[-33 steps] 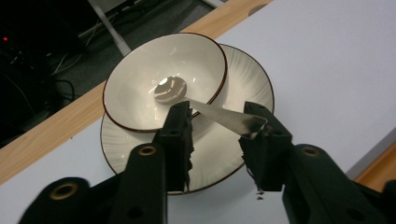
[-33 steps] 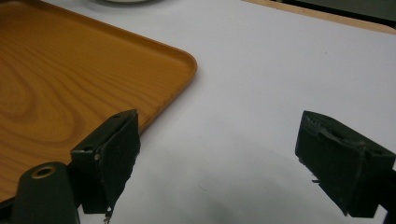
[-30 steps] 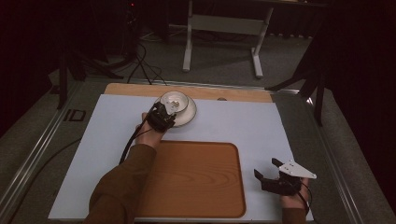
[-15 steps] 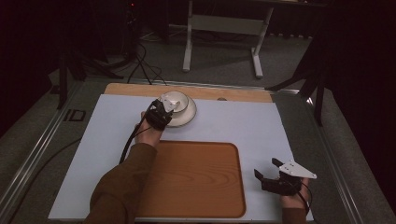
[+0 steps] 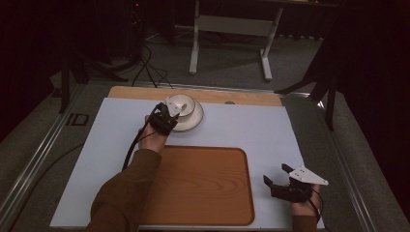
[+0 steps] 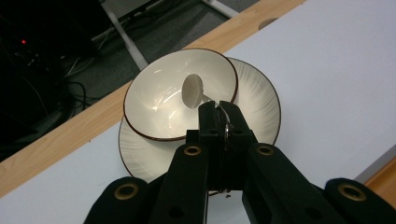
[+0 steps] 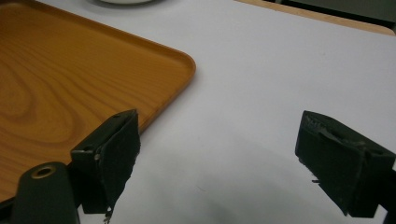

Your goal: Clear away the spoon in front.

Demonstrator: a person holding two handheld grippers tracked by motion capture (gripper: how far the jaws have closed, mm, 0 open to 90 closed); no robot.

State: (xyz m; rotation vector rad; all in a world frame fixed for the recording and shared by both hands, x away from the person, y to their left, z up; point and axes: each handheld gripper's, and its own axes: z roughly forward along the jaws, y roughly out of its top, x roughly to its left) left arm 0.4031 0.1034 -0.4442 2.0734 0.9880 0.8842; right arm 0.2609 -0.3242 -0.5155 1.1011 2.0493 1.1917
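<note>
- Landmark: rectangular wooden tray (image 5: 198,186) with rounded corners, lying flat on the white-topped table (image 5: 251,130), at the near middle of it.
- Left gripper (image 5: 170,112), black, held in the person's left hand (image 5: 151,137), sits beyond the tray's far-left corner. A brown sleeve (image 5: 126,188) runs back across the tray's left edge.
- Left gripper view: jaws are together, clamped on the thin handle of a white ceramic spoon (image 6: 192,91). The spoon's oval end hangs over the inside of the bowl; whether it touches the bowl I cannot tell.
- Cream ceramic bowl (image 6: 180,93) with a dark brown rim stands on a cream ribbed saucer (image 6: 254,100) with the same dark edge. The bowl sits off-centre on the saucer. Both are beyond the tray's far edge, near the bare wooden strip (image 5: 241,96) along the table's far side.
- Right gripper (image 5: 281,175), black with a grey three-cornered plate on top, held in the right hand (image 5: 303,207), is just right of the tray's near-right corner.
- Right gripper view: jaws are wide apart with nothing between them, over bare white table; the tray's rounded corner (image 7: 184,63) lies beside the left jaw.
</note>
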